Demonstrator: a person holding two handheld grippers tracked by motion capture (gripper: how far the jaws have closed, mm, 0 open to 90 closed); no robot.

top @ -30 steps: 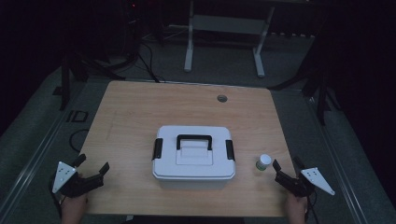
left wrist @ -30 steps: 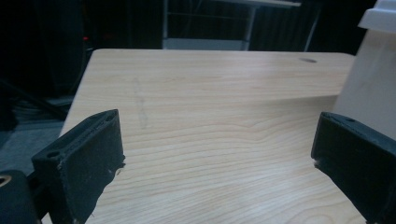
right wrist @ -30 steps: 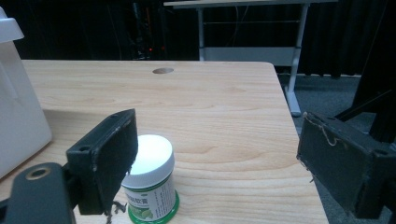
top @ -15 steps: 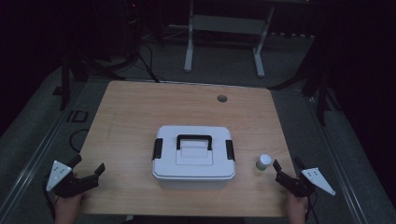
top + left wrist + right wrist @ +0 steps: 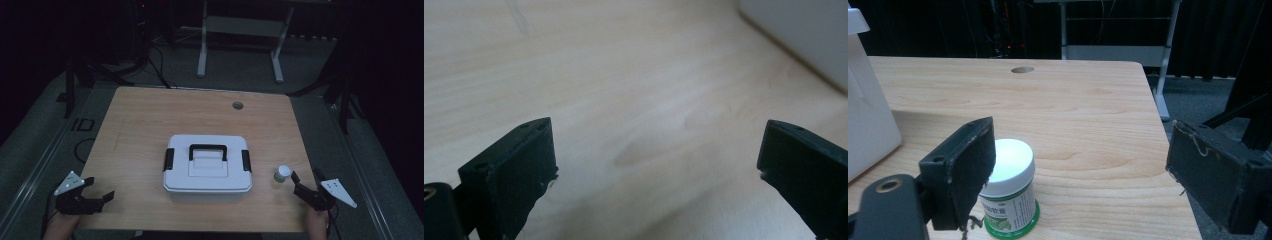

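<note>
Right gripper sits at the near right corner of the table, jaws spread wide, gripping nothing. In the right gripper view its left jaw overlaps the small white-capped jar and covers part of the jar's left side; the jar's green-rimmed base is cut off at the lower frame edge. Label print too small to read. From the high view the jar stands upright just ahead of that gripper, close to the white box but apart from it.

Left gripper at the near left edge, jaws likewise released, bare wood between them. In the left gripper view only a blurred pale corner of the box enters at upper right.

Box: lid on, black handle lying flat, a black latch on each short side.

Farther back, a round hole in the tabletop. Beyond the table, a pale metal frame on the floor; surroundings too dark to resolve.
</note>
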